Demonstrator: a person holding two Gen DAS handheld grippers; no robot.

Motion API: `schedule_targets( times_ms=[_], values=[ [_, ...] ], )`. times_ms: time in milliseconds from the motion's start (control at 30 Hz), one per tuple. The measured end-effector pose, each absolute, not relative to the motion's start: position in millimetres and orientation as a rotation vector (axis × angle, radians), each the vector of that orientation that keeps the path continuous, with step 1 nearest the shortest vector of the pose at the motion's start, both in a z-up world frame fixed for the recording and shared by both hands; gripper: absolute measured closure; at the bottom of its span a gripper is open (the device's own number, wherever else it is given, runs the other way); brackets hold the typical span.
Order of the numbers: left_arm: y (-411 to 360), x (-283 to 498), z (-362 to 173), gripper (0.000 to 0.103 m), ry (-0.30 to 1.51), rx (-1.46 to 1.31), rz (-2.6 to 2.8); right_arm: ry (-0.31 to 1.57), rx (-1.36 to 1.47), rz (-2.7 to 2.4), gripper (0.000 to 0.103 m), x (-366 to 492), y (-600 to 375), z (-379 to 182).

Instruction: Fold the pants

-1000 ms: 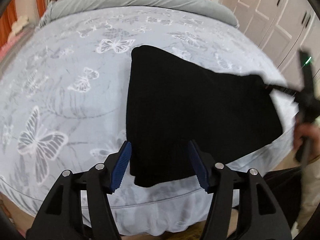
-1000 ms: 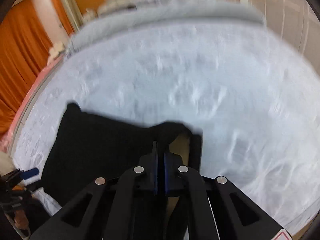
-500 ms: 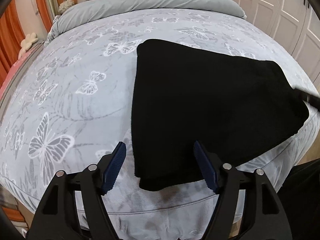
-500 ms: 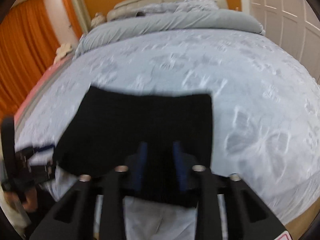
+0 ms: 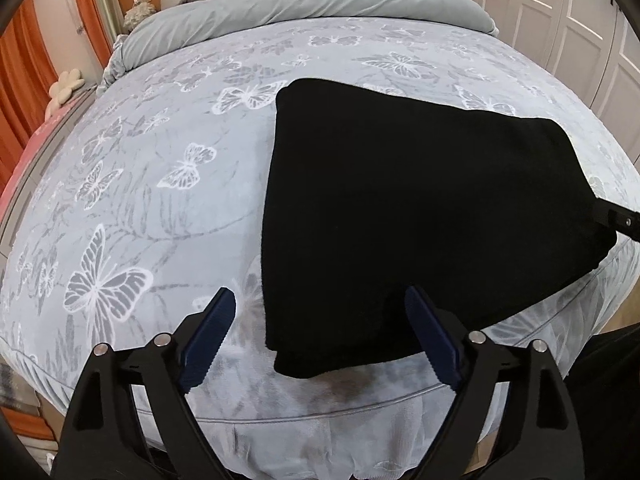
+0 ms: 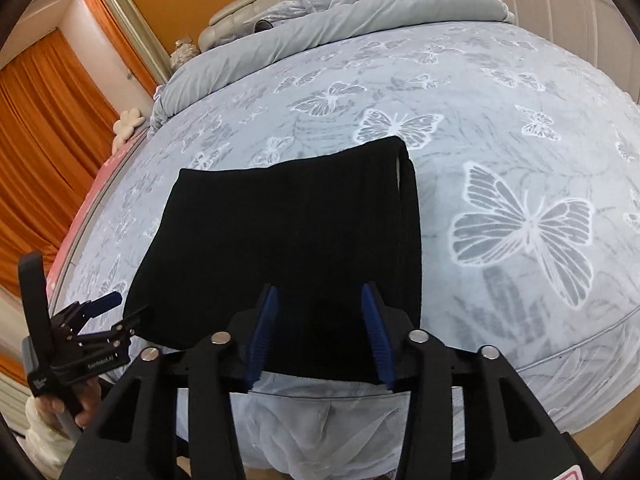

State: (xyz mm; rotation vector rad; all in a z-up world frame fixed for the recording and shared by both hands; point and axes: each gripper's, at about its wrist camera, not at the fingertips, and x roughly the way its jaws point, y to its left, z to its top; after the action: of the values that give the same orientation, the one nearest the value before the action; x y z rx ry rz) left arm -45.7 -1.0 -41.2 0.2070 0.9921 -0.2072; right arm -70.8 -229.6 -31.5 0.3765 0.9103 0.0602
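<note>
I am holding my left gripper [image 5: 320, 320] with its jaws spread wide — it is gripping nothing, hovering at the near left corner of the black pants [image 5: 420, 208]. The pants are lying folded on the butterfly bedspread [image 5: 140, 200], near the bed's edge. My right gripper [image 6: 322, 320] is also standing open — over the near hem.

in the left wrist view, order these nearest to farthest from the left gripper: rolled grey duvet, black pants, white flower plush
1. black pants, just ahead of the left gripper, at the near bed edge.
2. white flower plush, far left, beside the bed.
3. rolled grey duvet, across the head of the bed.
</note>
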Motion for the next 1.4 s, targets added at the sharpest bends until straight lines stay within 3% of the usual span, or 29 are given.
schedule_targets(
  times_ms=[33, 233, 267, 433, 533, 600, 767, 933, 1133, 1400],
  values=[
    [-2, -46, -41, 0.018, 0.991, 0.208, -0.212, 0.902, 0.36, 0.045, 0.045, -72, -228, -28],
    [11, -54, -23, 0.018, 0.976, 0.107, -0.295, 0.862, 0.336, -0.018, 0.045, -83, -241, -13],
    [19, -54, -19, 0.013, 0.975, 0.064, -0.311, 0.864, 0.329, -0.032, 0.045, -86, -245, -12],
    [102, -47, -15, 0.01, 1.052, -0.224, -0.244, 0.853, 0.248, -0.011, 0.044, -105, -234, -5],
    [139, -50, -19, 0.01, 1.049, -0.277, -0.148, 0.863, 0.106, 0.191, 0.044, -99, -171, -5],
    [148, -51, -17, 0.01, 1.031, -0.266, -0.102, 0.888, 0.057, 0.314, 0.048, -92, -132, -11],
    [133, -49, -7, 0.01, 1.005, -0.143, -0.139, 1.002, 0.235, 0.523, 0.072, -70, -69, -54],
    [99, -46, -10, 0.01, 1.053, 0.009, -0.309, 1.015, 0.328, 0.5, 0.073, -58, -58, -71],
    [75, -74, -26, 0.01, 0.976, 0.311, -0.322, 1.042, 0.447, 0.572, 0.073, -38, -57, -72],
    [93, -74, -37, 0.01, 1.002, 0.253, -0.269, 1.02, 0.586, 0.556, 0.069, -12, -43, -84]
  ],
)
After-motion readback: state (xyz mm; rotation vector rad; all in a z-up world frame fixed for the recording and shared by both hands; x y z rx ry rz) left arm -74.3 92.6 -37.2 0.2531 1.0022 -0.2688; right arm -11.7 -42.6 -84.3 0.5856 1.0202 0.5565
